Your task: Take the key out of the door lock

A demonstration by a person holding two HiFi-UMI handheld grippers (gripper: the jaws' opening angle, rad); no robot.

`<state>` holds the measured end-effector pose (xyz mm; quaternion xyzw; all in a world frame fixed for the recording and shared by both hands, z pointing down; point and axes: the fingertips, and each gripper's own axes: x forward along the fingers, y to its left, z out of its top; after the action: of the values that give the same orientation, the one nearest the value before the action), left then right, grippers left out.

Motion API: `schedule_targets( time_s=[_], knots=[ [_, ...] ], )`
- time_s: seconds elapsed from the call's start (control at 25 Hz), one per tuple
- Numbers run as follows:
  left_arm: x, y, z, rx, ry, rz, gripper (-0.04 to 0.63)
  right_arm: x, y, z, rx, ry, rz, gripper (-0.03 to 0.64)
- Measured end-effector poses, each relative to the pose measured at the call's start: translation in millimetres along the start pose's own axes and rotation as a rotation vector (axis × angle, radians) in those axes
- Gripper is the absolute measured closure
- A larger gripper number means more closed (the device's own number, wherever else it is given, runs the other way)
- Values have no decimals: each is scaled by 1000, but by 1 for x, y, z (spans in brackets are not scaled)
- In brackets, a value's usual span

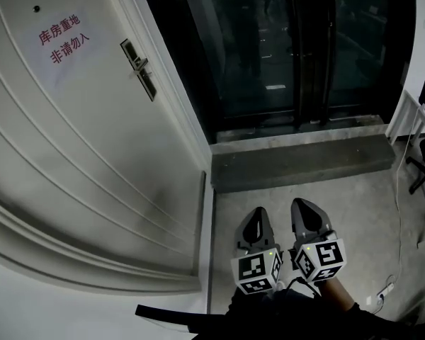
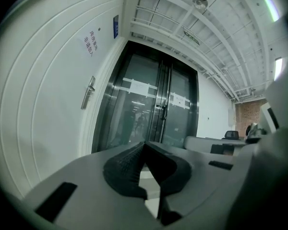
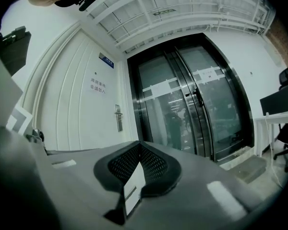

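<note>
Left hand-held gripper (image 1: 256, 217), right hand-held gripper (image 1: 303, 210) side by side, low, jaws closed, empty.

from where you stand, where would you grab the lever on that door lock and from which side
Take the lever near its free end, jaws above and below, coming straight at the door: it is a short bar standing out sideways from the tall lock plate. Left gripper and right gripper are shut and far off; open one first.
</note>
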<state>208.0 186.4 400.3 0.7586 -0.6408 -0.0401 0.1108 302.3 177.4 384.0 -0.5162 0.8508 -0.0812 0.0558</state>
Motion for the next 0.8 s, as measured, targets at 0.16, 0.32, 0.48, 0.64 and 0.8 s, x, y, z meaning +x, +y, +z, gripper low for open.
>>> schedule_targets(
  time_s=[0.16, 0.32, 0.48, 0.64, 0.8],
  knots=[
    [24, 5, 0, 7, 5, 15, 595, 21, -12, -3, 9, 13, 8, 615],
    [51, 18, 2, 14, 19, 21, 595, 51, -20, -5, 18, 17, 10, 615],
    [88, 33, 4, 29, 27, 15, 597, 90, -28, -9, 20, 17, 9, 615],
    [141, 51, 28, 73, -9, -11, 595, 149, -34, -7, 14, 9, 13, 615],
    [195, 88, 48, 55, -23, -12, 595, 219, -31, 8, -7, -24, 30, 615]
  ],
)
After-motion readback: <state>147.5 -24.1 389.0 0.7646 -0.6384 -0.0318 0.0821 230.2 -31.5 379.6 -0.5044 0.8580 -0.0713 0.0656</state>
